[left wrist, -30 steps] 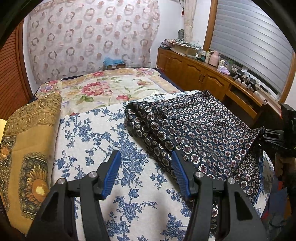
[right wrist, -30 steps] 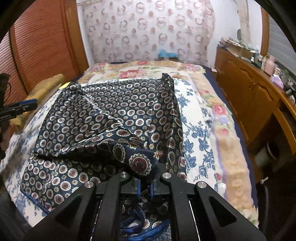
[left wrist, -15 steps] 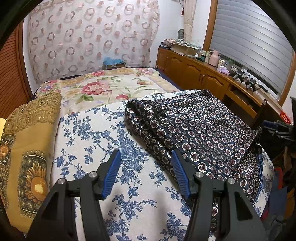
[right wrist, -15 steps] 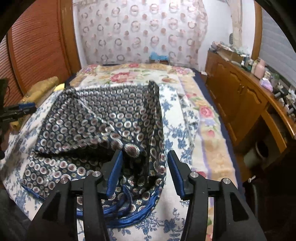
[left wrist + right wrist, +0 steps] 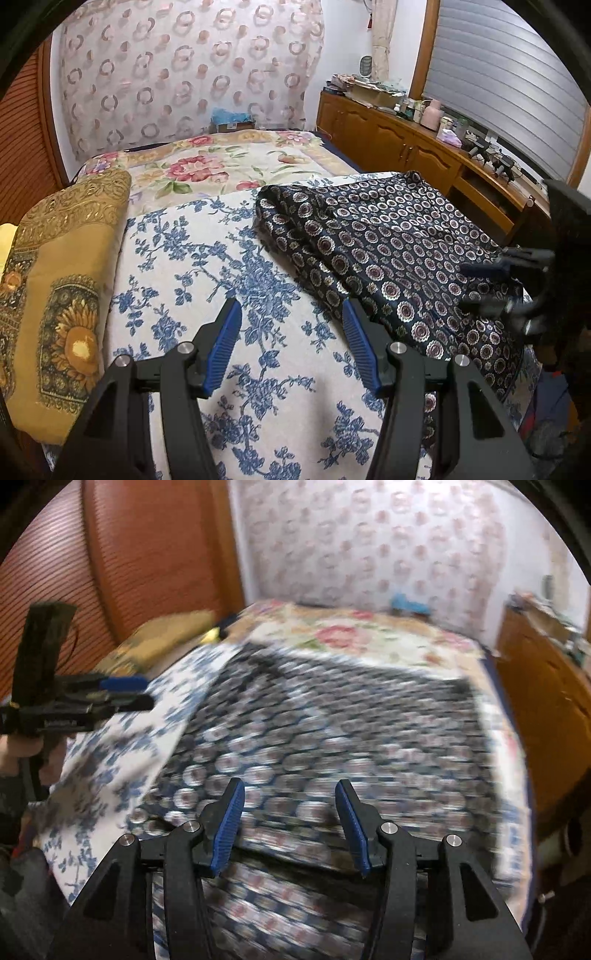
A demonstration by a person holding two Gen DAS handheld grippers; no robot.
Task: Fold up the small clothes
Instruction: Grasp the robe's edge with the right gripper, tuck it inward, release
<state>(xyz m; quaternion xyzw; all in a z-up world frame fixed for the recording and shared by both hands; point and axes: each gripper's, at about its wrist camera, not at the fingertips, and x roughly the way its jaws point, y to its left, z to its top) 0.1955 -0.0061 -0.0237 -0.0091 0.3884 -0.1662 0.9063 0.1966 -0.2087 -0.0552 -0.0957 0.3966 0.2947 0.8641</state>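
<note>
- One garment is in play: a dark navy cloth with a medallion print (image 5: 388, 254), lying on the blue-flowered white sheet (image 5: 221, 280) that covers the near end of the bed.
- It sits toward the bed's right edge, on the side of the wooden cabinets (image 5: 391, 140), with its near hem reaching the bed's near edge.
- At least one fold looks done: the cloth's left border is a thick, doubled ridge with layers showing under it, and its top face lies fairly smooth.
- The job reads as partway through; the piece is large and loosely shaped, so further folds and some squaring of the edges seem to be left.
- The yellow patterned blanket (image 5: 62, 295) along the bed's left edge plays no part.
- The left gripper (image 5: 291, 343) hovers over bare sheet near the bed's near edge, pointing down and forward, its jaws about half apart with nothing between them, just beside the cloth's left border.
- The right gripper (image 5: 288, 827) points down over the cloth's near part, its jaws likewise parted and empty; the pads are off the fabric.
- The right wrist view is smeared, so finer creases there cannot be read.
- Neither gripper holds the garment now.
</note>
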